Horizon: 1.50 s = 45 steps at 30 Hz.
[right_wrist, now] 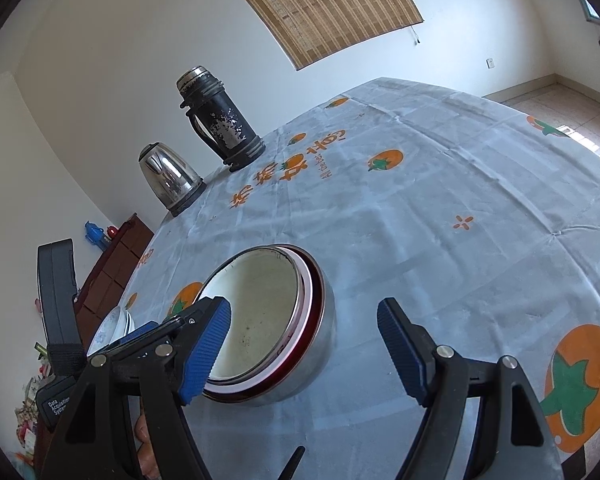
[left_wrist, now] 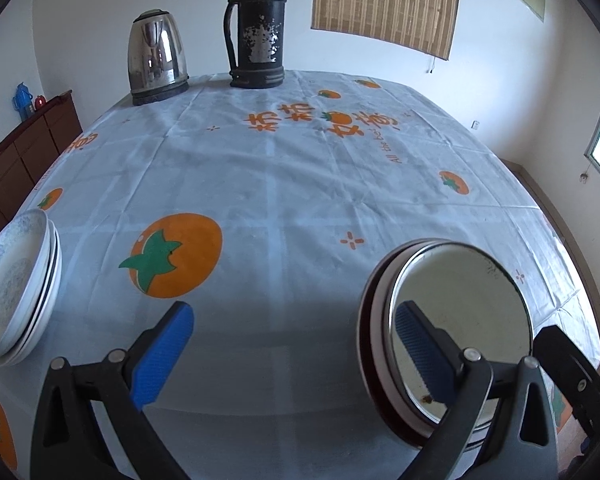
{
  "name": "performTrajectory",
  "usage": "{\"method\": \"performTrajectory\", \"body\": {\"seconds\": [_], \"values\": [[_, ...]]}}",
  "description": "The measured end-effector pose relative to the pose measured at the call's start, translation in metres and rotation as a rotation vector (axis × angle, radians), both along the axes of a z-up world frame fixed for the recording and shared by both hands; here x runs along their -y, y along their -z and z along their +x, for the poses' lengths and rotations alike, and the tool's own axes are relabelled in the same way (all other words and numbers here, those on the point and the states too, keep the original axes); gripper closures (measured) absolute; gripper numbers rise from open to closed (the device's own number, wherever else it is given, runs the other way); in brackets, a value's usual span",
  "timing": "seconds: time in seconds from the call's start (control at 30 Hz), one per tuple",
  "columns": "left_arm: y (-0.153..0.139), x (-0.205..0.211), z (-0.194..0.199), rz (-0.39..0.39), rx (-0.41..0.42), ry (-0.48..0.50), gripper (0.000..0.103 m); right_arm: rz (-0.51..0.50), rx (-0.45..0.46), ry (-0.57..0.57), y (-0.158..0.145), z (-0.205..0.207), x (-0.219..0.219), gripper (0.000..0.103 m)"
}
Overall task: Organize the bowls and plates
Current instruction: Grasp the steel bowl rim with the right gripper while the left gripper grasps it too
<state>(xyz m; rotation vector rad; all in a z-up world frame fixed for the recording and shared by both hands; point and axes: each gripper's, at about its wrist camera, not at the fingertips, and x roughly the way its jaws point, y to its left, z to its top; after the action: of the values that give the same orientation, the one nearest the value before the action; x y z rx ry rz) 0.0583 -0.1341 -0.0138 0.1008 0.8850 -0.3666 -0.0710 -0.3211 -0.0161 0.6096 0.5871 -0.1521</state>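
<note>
A stack of nested metal bowls (left_wrist: 460,312), white inside with a red band, sits on the table at the lower right of the left wrist view; it also shows in the right wrist view (right_wrist: 276,328). A stack of white plates with a faint blue pattern (left_wrist: 16,288) sits at the left edge, and shows small in the right wrist view (right_wrist: 114,326). My left gripper (left_wrist: 296,344) is open and empty, its right finger in front of the bowls. My right gripper (right_wrist: 304,352) is open and empty, its left finger over the bowls' near rim.
A steel kettle (left_wrist: 156,56) and a tall black thermos (left_wrist: 258,24) stand at the table's far edge. The tablecloth (left_wrist: 280,184) is pale blue with orange fruit prints. A brown cabinet (left_wrist: 20,160) stands left of the table.
</note>
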Motion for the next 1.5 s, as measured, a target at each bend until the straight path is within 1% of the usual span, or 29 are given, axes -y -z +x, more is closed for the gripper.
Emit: {"method": "performTrajectory", "body": {"seconds": [0.13,0.2,0.27,0.4,0.43,0.47,0.5,0.53,0.57,0.6,0.8,0.87,0.9,0.97,1.07,1.17,1.2,1.33,1.43,1.5], "values": [[0.004,0.000,0.002,0.010,-0.005,-0.014,0.001,0.024,-0.024,-0.009,0.007,0.006,0.001,0.026],[0.007,0.000,0.003,0.009,-0.019,-0.011,0.002,0.024,-0.030,-0.007,0.009,0.007,0.000,0.026],[0.011,0.002,0.003,0.012,-0.036,-0.006,0.006,0.018,-0.038,-0.005,0.010,0.009,-0.002,0.027],[0.015,0.004,0.004,-0.010,-0.063,0.006,0.010,0.023,-0.051,-0.013,0.012,0.014,-0.004,0.028],[0.015,0.004,0.004,-0.013,-0.065,0.008,0.013,0.021,-0.055,-0.014,0.012,0.014,-0.005,0.029],[0.015,0.005,0.004,-0.019,-0.068,0.011,0.017,0.019,-0.058,-0.011,0.013,0.015,-0.005,0.032],[0.015,0.005,0.004,-0.026,-0.074,0.014,0.019,0.019,-0.065,-0.012,0.014,0.017,-0.005,0.038],[0.015,0.006,0.003,-0.032,-0.083,0.018,0.023,0.027,-0.072,-0.021,0.015,0.019,-0.006,0.041],[0.016,0.007,0.003,-0.038,-0.093,0.022,0.025,0.038,-0.080,-0.029,0.017,0.021,-0.006,0.046],[0.017,0.008,0.003,-0.040,-0.101,0.026,0.028,0.051,-0.089,-0.031,0.020,0.022,-0.006,0.049],[0.020,0.015,0.000,-0.059,-0.135,0.059,0.037,0.083,-0.112,-0.027,0.027,0.029,-0.005,0.051],[0.020,0.016,0.000,-0.072,-0.141,0.065,0.045,0.093,-0.117,-0.022,0.027,0.029,-0.004,0.053],[0.020,0.017,0.000,-0.081,-0.146,0.069,0.048,0.097,-0.117,-0.022,0.028,0.029,-0.003,0.054],[0.021,0.018,0.000,-0.106,-0.159,0.077,0.059,0.101,-0.117,-0.023,0.028,0.030,-0.002,0.054],[0.021,0.021,0.000,-0.130,-0.165,0.085,0.067,0.100,-0.120,-0.020,0.028,0.031,-0.001,0.054],[0.021,0.022,-0.001,-0.141,-0.161,0.093,0.069,0.114,-0.122,-0.019,0.030,0.032,0.002,0.055],[0.021,0.021,0.000,-0.156,-0.168,0.099,0.074,0.112,-0.122,-0.020,0.030,0.032,0.001,0.055],[0.021,0.019,0.000,-0.173,-0.169,0.106,0.075,0.110,-0.123,-0.022,0.030,0.032,0.000,0.055],[0.023,0.016,0.002,-0.204,-0.181,0.103,0.077,0.107,-0.122,-0.021,0.030,0.032,0.000,0.055],[0.023,0.016,0.002,-0.204,-0.178,0.103,0.077,0.099,-0.122,-0.019,0.029,0.033,-0.001,0.055]]}}
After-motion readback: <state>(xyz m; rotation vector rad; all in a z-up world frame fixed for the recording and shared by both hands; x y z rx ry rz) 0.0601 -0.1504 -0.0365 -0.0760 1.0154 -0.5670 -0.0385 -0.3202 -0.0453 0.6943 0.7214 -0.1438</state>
